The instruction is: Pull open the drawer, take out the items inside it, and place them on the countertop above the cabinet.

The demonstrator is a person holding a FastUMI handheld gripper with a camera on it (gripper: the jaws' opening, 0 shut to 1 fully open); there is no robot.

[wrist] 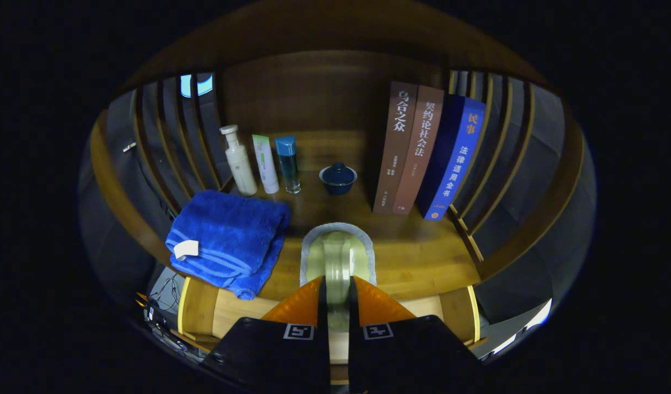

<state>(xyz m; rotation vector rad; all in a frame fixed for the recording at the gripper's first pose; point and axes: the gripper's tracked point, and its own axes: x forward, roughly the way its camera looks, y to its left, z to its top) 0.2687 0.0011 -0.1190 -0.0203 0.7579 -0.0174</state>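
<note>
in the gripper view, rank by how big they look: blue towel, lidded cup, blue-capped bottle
1. blue towel, though it lies nearer the gripper.
2. blue-capped bottle.
3. lidded cup, about level with the bottle.

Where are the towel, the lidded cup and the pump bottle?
towel (228, 232), gripper view, top fold
lidded cup (338, 176), gripper view, lid
pump bottle (240, 163), gripper view, body

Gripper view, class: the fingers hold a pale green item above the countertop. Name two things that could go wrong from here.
1. The gripper pinches the pale green item by a narrow ridge; it could slip or twist on release.
2. It hangs near the countertop's front edge, beside the folded blue towel; set down too far forward, it may tip off, or it could snag the towel.
</note>
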